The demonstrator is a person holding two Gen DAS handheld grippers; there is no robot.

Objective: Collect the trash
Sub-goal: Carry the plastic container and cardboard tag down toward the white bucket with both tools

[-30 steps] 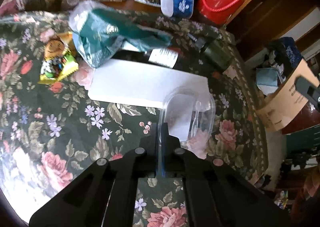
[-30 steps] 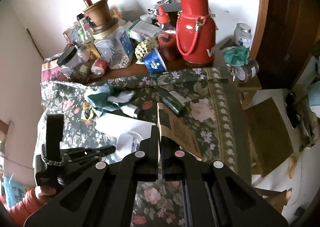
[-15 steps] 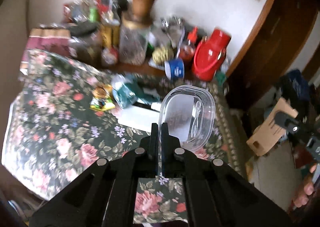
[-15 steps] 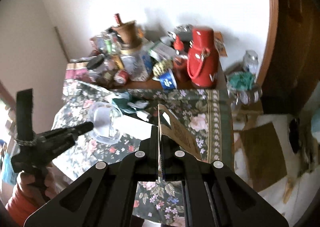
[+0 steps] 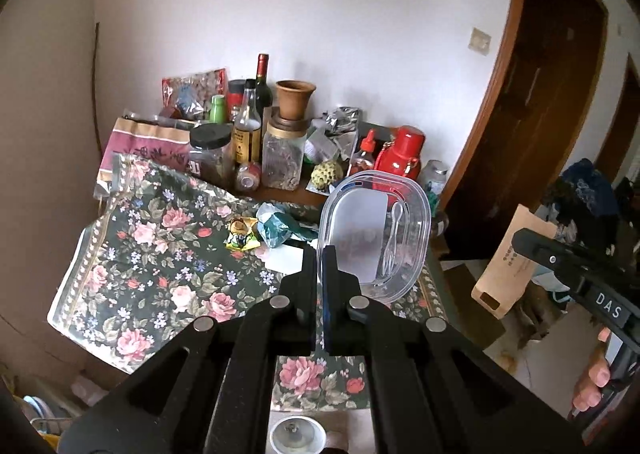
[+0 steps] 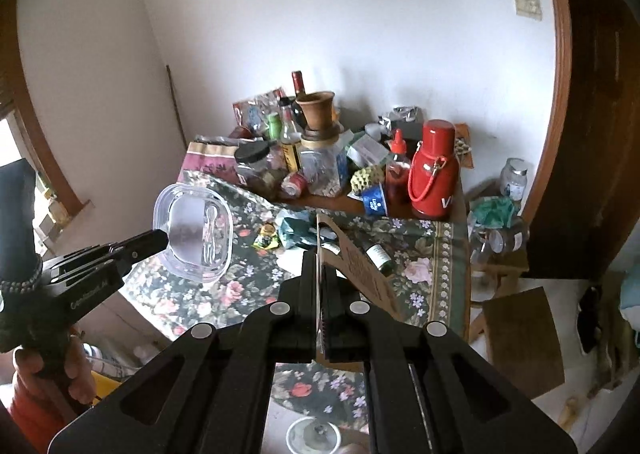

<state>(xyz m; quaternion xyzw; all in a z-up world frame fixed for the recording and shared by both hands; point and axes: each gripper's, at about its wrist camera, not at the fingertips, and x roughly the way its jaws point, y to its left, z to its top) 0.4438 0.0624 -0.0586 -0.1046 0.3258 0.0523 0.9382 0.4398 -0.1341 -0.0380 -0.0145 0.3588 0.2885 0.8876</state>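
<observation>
My left gripper [image 5: 319, 254] is shut on the rim of a clear plastic lid [image 5: 376, 234] with a small clear spoon moulded in it, held in the air above the floral tablecloth [image 5: 160, 274]. From the right wrist view the same lid [image 6: 196, 234] hangs at the left gripper's tip [image 6: 162, 240]. My right gripper [image 6: 320, 258] is shut on the edge of a brown cardboard piece [image 6: 360, 266], which in the left wrist view [image 5: 512, 254] is at the far right. On the cloth lie a teal plastic bag [image 5: 280, 228], a yellow snack wrapper [image 5: 240, 234] and white paper [image 5: 286, 260].
Bottles, jars, a clay pot [image 5: 294, 99] and a red thermos [image 5: 402, 155] crowd the back of the table against the wall. A dark bottle [image 6: 376, 252] lies on the cloth. A dark wooden door [image 5: 540, 113] stands right. Cardboard [image 6: 520, 334] lies on the floor.
Both grippers have risen and pulled back from the table, carrying the clear lid and the cardboard piece. The table now looks smaller and farther, with the wall and door in view.
</observation>
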